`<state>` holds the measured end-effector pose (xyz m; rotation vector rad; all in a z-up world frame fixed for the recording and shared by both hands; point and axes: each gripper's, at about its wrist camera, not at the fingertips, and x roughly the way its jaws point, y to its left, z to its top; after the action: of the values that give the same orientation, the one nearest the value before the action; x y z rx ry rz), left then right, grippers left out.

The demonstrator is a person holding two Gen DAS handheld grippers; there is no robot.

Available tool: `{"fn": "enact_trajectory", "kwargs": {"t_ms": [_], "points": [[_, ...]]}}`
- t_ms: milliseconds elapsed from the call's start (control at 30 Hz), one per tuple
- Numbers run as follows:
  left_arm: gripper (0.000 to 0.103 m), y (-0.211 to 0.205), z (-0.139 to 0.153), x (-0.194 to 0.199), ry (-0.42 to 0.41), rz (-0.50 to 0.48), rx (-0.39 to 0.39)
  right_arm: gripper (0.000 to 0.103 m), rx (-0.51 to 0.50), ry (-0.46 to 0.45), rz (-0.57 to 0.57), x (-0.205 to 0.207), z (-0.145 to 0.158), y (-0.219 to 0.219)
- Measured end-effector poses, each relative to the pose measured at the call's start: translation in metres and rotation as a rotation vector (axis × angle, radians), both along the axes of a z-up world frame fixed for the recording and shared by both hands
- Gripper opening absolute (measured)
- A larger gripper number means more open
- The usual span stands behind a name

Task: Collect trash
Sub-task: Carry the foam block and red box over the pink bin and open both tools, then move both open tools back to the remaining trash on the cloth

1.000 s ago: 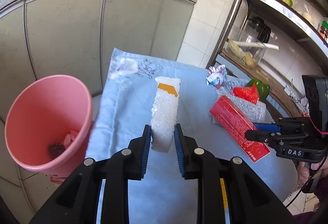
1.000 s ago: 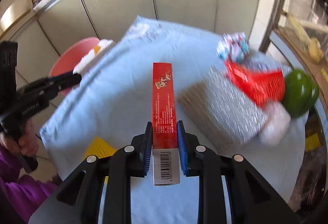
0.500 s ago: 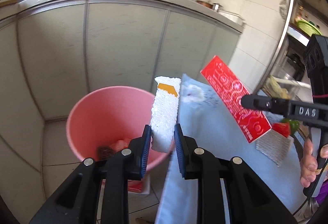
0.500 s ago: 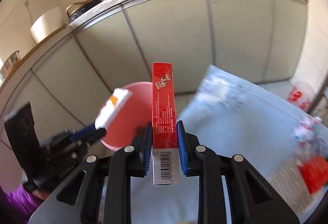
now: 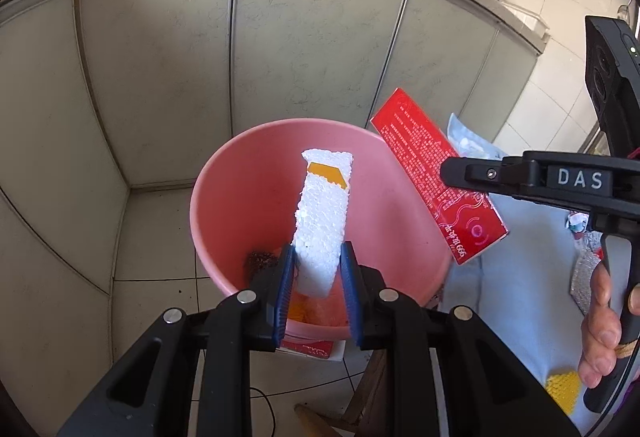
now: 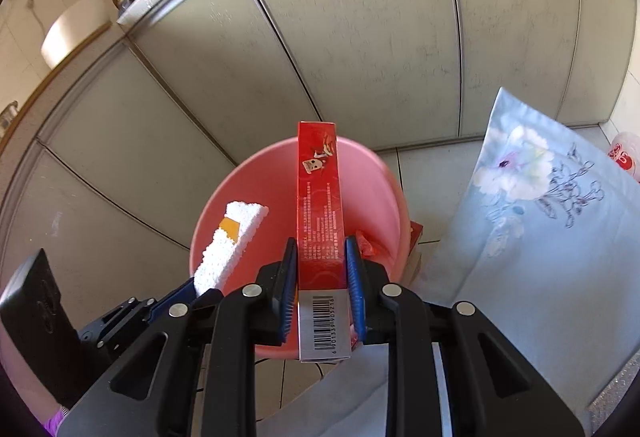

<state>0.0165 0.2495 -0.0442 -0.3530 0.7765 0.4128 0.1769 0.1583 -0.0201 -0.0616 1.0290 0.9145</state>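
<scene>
Both grippers now over the pink bin, left fingers clenched on foam block, right fingers on red box.

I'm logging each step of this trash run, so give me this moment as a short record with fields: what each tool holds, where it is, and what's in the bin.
left tool: shut on white foam block, over the bin mouth
right tool: shut on red carton, over the bin mouth
bin: pink bucket on the tiled floor beside the blue floral cloth
bin contents: dark scouring ball, orange-red scraps
released: nothing yet
</scene>
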Motion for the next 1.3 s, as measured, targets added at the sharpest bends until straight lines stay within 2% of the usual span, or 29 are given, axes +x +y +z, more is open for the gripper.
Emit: {"fn": "enact_trajectory", "kwargs": {"t_ms": [300, 367, 433, 700, 967, 1300], "points": [[0.024, -0.001, -0.002, 0.011, 0.028, 0.026, 0.029, 0.025, -0.007, 0.026, 0.008, 0.003, -0.013, 0.013], [0.026, -0.002, -0.001, 0.012, 0.028, 0.025, 0.026, 0.026, -0.002, 0.013, 0.016, 0.003, -0.01, 0.013], [0.028, -0.001, -0.001, 0.008, 0.026, 0.032, 0.019, 0.031, 0.007, 0.006, 0.017, 0.004, -0.006, 0.007], [0.029, -0.007, 0.013, 0.003, -0.018, 0.027, 0.014, 0.032, 0.057, -0.03, 0.009, -0.003, 0.012, -0.019], [0.029, -0.025, 0.03, -0.005, -0.076, -0.028, -0.024, 0.032, 0.029, -0.068, -0.01, -0.024, 0.02, -0.07], [0.034, -0.085, 0.043, 0.013, -0.085, -0.197, -0.041, 0.032, -0.036, -0.156, -0.111, -0.056, 0.021, -0.166]]}}
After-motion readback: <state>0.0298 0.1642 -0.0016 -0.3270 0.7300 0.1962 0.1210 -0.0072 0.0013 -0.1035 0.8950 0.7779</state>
